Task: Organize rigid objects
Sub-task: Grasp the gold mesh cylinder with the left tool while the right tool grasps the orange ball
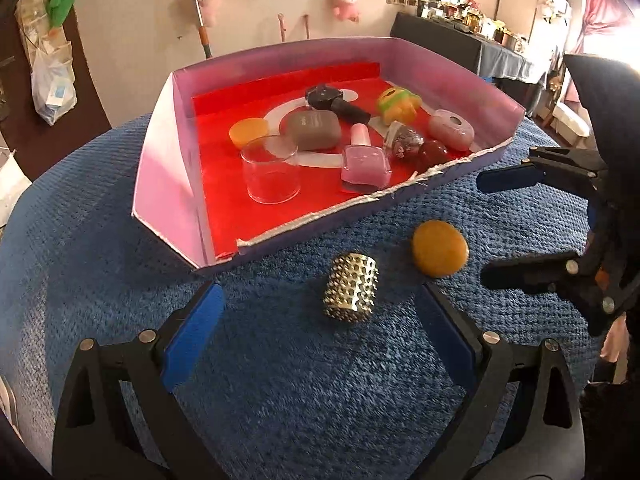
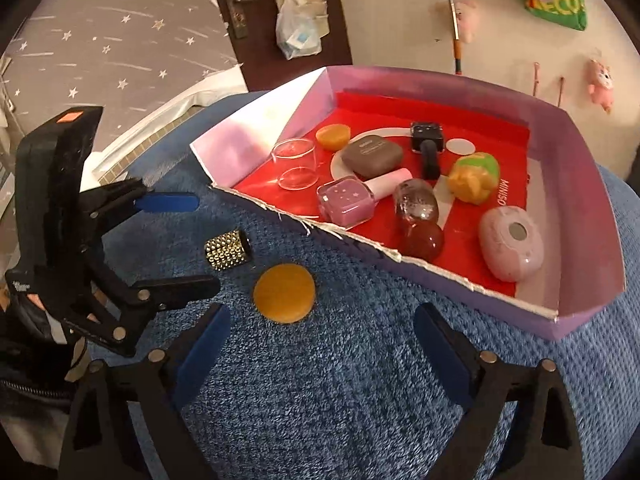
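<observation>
Left wrist view: the left gripper (image 1: 320, 344) is seen with its blue-padded jaws spread wide and nothing between them. Just ahead of it, on the blue textured cloth (image 1: 120, 260), the small studded gold metal cylinder (image 1: 351, 287) is found lying on its side, its long axis tilted a little from the line of the fingers and running roughly away from the camera. The flat round orange disc (image 1: 440, 249) is seen further off to the right, just beside the lower finger of the right gripper (image 1: 484, 226), which enters from the right edge with its jaws apart and empty. Both pieces lie outside the purple-walled cardboard tray with the red floor (image 1: 168, 184), near its torn front wall.

Right wrist view: the right gripper (image 2: 322, 344) is shown open and empty, with the orange disc (image 2: 284, 293) just ahead and slightly left of centre. The studded cylinder (image 2: 227, 255) is seen beyond it to the left, between the fingers of the left gripper (image 2: 200, 240). The disc is judged nearer the right gripper, the cylinder nearer the left.
</observation>
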Tool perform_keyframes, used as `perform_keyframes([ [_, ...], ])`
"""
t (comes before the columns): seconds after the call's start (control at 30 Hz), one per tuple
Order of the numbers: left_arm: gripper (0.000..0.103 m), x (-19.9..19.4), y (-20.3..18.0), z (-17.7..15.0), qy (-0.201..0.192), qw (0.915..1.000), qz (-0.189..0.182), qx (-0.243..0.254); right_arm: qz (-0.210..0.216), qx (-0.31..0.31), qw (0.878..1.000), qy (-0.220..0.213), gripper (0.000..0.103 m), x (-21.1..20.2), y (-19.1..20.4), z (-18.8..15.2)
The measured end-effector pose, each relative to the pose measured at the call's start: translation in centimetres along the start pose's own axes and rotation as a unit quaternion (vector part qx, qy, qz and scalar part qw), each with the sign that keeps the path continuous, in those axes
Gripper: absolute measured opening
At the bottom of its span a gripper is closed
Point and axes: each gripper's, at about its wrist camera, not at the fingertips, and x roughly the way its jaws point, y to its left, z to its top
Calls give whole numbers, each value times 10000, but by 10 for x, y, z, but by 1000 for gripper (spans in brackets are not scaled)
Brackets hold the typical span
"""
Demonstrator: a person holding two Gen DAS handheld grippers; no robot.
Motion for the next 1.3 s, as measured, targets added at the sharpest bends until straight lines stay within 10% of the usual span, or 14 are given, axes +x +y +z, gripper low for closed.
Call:
perform_keyframes([
  [0.47,58,18,6,4,232,9994,-259,3,-78,-722,9972,176,74,29,31,9],
  [0.6,24,15,7,5,150,9981,-571,-153,-119,-843,9963,123,40,32,35,8],
  [1.3,24,-35,-11,15,-591,9960,-567,-359,-785,20,9921,-974,40,-50,15,-4],
])
